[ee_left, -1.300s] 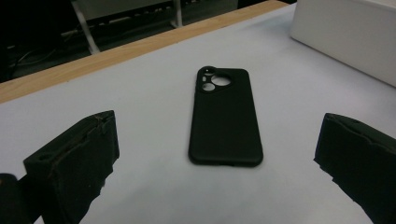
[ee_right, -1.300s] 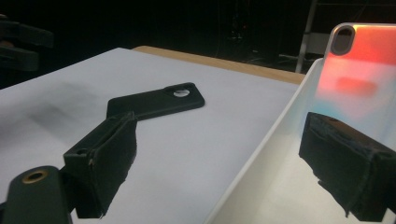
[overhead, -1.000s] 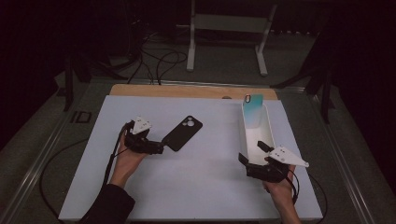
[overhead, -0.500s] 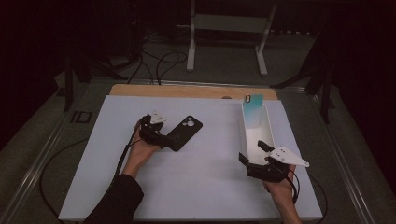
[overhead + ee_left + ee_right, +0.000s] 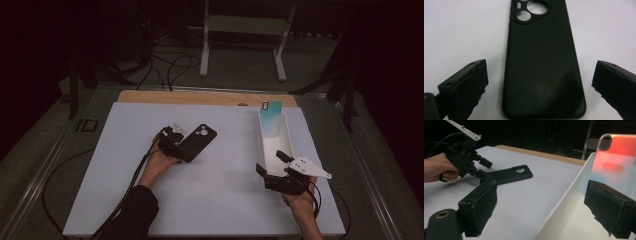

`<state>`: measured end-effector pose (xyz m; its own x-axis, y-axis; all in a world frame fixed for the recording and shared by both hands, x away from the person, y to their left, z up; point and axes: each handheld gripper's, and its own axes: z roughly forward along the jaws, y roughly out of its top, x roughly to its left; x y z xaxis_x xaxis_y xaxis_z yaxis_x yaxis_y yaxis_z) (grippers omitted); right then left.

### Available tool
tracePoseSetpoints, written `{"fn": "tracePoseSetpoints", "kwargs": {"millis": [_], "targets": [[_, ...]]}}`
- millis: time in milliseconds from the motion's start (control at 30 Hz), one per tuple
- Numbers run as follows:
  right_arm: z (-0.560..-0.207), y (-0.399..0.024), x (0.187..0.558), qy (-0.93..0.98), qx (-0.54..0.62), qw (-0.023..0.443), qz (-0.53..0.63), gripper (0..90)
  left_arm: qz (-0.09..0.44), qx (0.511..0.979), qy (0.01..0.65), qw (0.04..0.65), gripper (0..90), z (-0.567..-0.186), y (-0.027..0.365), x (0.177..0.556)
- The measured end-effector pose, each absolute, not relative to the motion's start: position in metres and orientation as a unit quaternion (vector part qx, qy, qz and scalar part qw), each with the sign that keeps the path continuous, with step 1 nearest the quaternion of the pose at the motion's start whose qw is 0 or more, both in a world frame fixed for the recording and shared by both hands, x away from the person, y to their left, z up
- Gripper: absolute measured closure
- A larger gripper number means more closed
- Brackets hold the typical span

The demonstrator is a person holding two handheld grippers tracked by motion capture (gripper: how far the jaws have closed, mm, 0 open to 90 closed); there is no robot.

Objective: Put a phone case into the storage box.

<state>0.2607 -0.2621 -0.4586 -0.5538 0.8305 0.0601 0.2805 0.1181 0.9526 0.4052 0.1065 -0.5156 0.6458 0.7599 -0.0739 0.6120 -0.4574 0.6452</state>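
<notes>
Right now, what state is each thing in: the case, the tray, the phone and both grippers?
Black case: flat on the table, back up, camera cutouts away from the left gripper.
Left gripper: open, jaws either side of the case's near end, not closed on it.
Tray: on the table, holding the phone.
Phone: upright, leaning at the tray's far end.
Right gripper: open, at the tray's near end, holding nothing.

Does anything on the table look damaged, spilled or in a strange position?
Nothing is spilled or visibly damaged. The black phone case lies flat, diagonal on the white mat, between the open jaws of the left tool. A phone stands leaning inside the white bin.
</notes>
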Motion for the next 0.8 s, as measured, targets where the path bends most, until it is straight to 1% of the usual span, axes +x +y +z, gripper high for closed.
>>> {"fn": "tracePoseSetpoints", "kwargs": {"millis": [167,367,633,800], "targets": [[-0.459,-0.262,0.261,0.702,0.396,0.258,0.533,11.4,0.102,0.848,0.414,0.313,2.4,-0.521,0.101,0.41],[-0.459,-0.263,0.261,0.701,0.398,0.258,0.533,11.4,0.102,0.853,0.412,0.302,3.4,-0.523,0.096,0.412],[-0.459,-0.263,0.261,0.701,0.397,0.258,0.533,11.4,0.121,0.863,0.405,0.276,5.1,-0.524,0.086,0.416],[-0.459,-0.262,0.261,0.702,0.396,0.258,0.534,11.4,0.113,0.87,0.402,0.262,10.1,-0.521,0.084,0.417]]}}
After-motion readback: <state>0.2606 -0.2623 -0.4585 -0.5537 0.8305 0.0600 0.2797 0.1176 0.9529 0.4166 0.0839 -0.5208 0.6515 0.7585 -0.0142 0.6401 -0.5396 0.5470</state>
